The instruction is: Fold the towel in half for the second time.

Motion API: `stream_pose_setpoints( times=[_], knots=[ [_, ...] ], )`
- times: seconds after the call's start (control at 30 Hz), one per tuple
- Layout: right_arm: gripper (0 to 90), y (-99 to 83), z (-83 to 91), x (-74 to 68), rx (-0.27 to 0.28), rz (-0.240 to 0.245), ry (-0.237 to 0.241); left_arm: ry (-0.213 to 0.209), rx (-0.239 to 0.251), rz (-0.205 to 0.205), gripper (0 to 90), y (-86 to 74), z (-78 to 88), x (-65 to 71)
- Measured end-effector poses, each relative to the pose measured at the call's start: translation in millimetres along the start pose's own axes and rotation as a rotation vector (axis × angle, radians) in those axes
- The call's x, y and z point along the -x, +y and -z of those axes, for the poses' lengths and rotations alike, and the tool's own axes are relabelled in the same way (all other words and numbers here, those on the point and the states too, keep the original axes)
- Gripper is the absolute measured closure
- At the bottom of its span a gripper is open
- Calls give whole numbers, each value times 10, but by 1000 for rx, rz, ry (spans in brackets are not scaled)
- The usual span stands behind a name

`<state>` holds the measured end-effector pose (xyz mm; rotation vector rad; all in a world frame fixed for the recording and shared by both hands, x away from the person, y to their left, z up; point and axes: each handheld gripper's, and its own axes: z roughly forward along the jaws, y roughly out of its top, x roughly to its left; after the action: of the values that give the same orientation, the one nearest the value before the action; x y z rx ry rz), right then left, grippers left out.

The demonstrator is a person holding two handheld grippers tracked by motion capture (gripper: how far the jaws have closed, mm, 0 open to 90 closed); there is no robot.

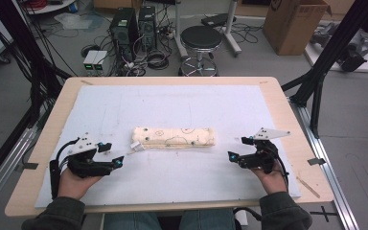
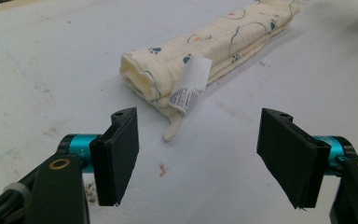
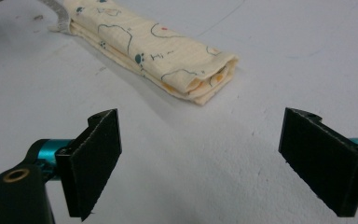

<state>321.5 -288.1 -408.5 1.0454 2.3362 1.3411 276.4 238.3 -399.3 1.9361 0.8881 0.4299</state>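
A cream cloth with small animal prints (image 1: 174, 137) lies folded into a long narrow strip across the middle of the white mat (image 1: 172, 100). A white care label (image 2: 189, 85) hangs off its left end. My left gripper (image 1: 112, 154) rests low on the mat just left of that end, open, nothing between its jaws (image 2: 198, 156). Off the cloth's right end (image 3: 205, 77) is my right gripper (image 1: 239, 149), also open and empty (image 3: 219, 161). Neither gripper touches the cloth.
The mat covers most of a light wooden table (image 1: 287, 110). Beyond the far edge stand a black stool (image 1: 201, 40), computer towers (image 1: 124, 28) with cables, and a cardboard box (image 1: 292, 24). Black frame legs (image 1: 326, 52) stand at both sides.
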Motion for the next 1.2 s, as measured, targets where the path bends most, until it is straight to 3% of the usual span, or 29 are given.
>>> stream_pose_setpoints(
  times=[0.7, 1.2],
  knots=[
    [124, -229, 142, -56, 1, -3, -18, 22, -21, -22, 289, -209, 91, 144],
    [124, -287, 154, -97, 0, 12, -18, 51, -35, -10, 272, -293, 110, 128]
  ],
)
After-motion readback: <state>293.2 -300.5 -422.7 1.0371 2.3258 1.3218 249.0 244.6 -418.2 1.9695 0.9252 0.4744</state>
